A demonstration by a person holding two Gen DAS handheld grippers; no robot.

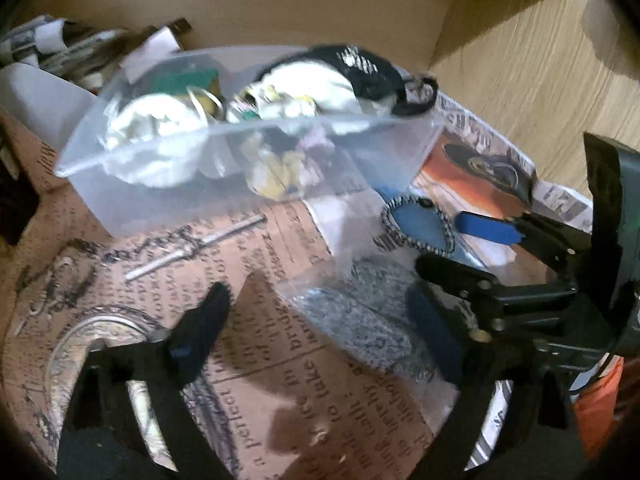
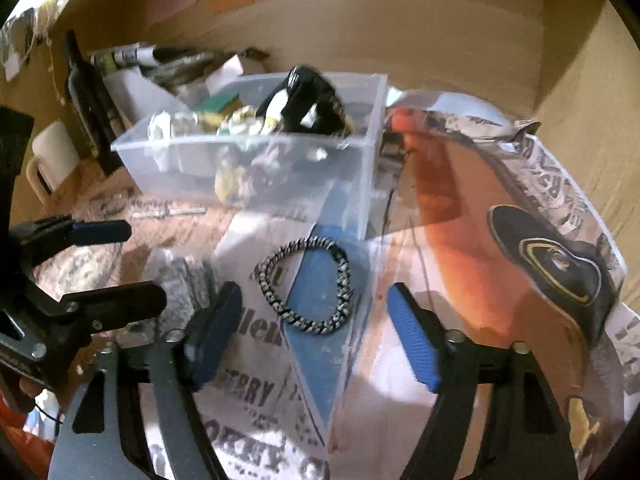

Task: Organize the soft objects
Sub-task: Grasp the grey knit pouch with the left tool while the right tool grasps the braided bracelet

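A counter (image 2: pixel 460 216) covered in printed newspaper sheets fills both views, with a cardboard wall (image 2: pixel 400 40) standing at its far side. Beyond both grippers sits a clear plastic bin (image 2: pixel 248 160), already holding soft things: crumpled white fabric (image 1: pixel 156 128) and a black item with white markings (image 2: pixel 308 100), piled above the rim. Just ahead of the left gripper (image 1: pixel 320 316) lies a grey knitted pouch in a clear bag (image 1: pixel 360 320); its jaws stand wide apart, with nothing pressed between them (the right-hand finger is partly hidden by the other tool). A glass jar (image 1: pixel 100 344) lies at that gripper's left. The right gripper (image 2: pixel 316 336) is half open and empty, its blue pads (image 2: pixel 416 344) on either side of the view. Just beyond its fingertips, flat on the paper and untouched, lies a black-and-white braided bracelet (image 2: pixel 308 292), between the gripper and the bin.
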